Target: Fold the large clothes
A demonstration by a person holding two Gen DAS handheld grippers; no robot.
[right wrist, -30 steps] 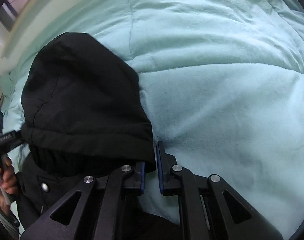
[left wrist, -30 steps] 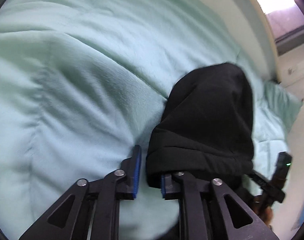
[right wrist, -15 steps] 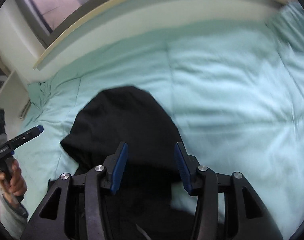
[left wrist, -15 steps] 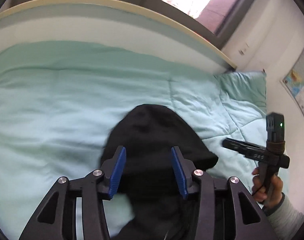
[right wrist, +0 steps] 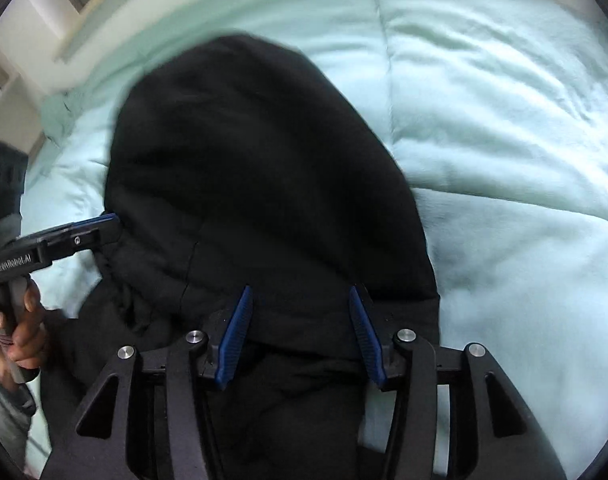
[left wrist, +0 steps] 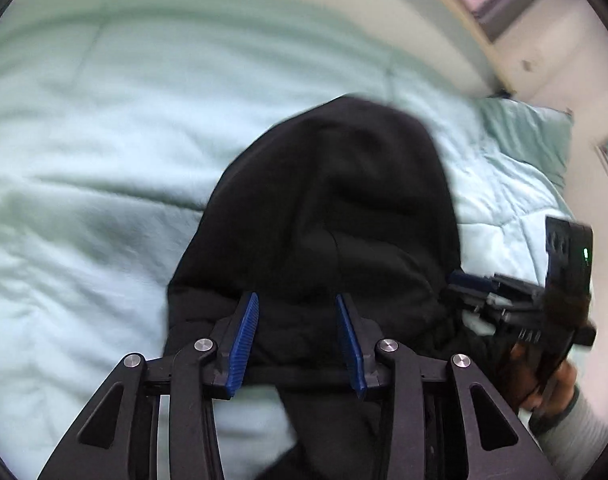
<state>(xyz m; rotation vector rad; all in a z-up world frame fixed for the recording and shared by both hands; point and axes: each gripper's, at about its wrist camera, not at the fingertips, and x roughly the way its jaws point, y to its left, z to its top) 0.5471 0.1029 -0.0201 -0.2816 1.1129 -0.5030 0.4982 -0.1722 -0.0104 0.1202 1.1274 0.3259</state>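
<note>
Just black hoodie [left wrist: 332,216] on quilt [left wrist: 103,160]

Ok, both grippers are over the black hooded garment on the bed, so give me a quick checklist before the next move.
1. Left gripper open, jaws just closing a little, nothing pinched: ok.
2. Right gripper open, nothing pinched: ok.
3. Hood lying flat on the quilt: ok.
4. Grippers apart from each other: ok.
5. Garment body below the hood laid smooth: cannot tell, hidden under the grippers.
6. Picture sharp enough to aim: not ok, blurred.
</note>
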